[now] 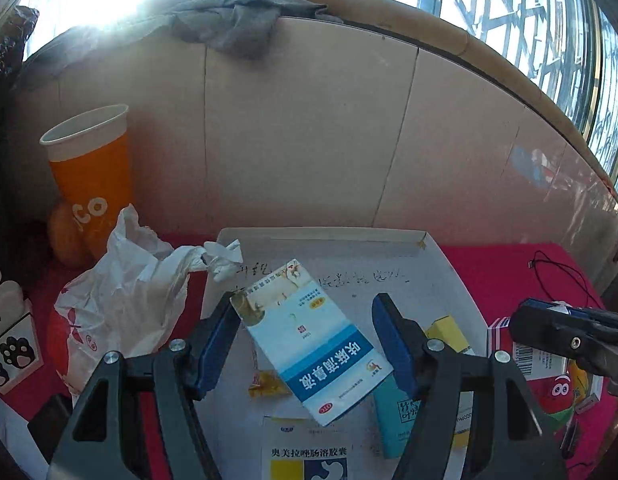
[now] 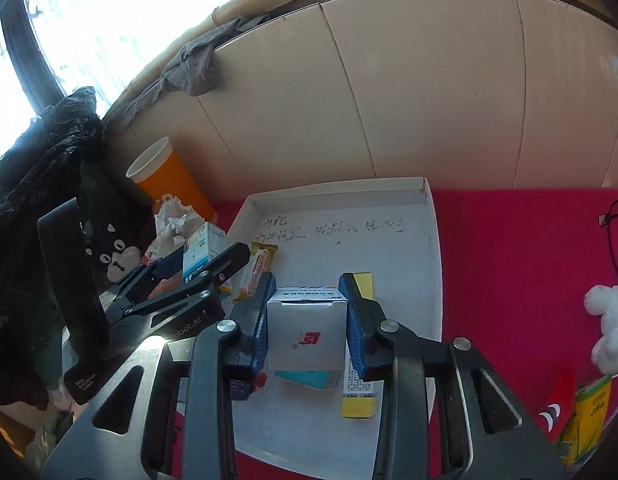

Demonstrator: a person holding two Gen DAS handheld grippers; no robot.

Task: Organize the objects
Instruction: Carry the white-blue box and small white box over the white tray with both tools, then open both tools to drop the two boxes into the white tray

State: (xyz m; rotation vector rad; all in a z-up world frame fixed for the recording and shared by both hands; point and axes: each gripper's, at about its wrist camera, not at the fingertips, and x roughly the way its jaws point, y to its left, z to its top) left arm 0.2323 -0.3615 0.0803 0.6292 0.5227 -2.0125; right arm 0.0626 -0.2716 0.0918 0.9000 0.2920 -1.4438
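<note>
A shallow white tray (image 1: pixel 441 276) (image 2: pixel 389 248) with handwriting on its floor lies on a red tabletop. My left gripper (image 1: pixel 305 308) (image 2: pixel 205 256) is shut on a blue-and-white medicine box (image 1: pixel 309 340) (image 2: pixel 199 250), held tilted above the tray's left part. My right gripper (image 2: pixel 307 280) (image 1: pixel 549 316) is shut on a silver box with a red logo (image 2: pixel 307 328) (image 1: pixel 505 332), over the tray's middle. In the tray lie a yellow box (image 2: pixel 359 396) (image 1: pixel 449 330), a teal box (image 1: pixel 397 420), a snack wrapper (image 2: pixel 257 268) and a white box with yellow and blue squares (image 1: pixel 305 456).
An orange paper cup (image 1: pixel 91 176) (image 2: pixel 169 184) and a crumpled white plastic bag (image 1: pixel 121 300) stand left of the tray. A black bag with a cat face (image 2: pixel 109 248) is further left. A black cord (image 1: pixel 557 272), a white plush (image 2: pixel 609 328) and a yellow-green box (image 2: pixel 589 416) lie right. A panelled wall (image 1: pixel 309 140) rises behind.
</note>
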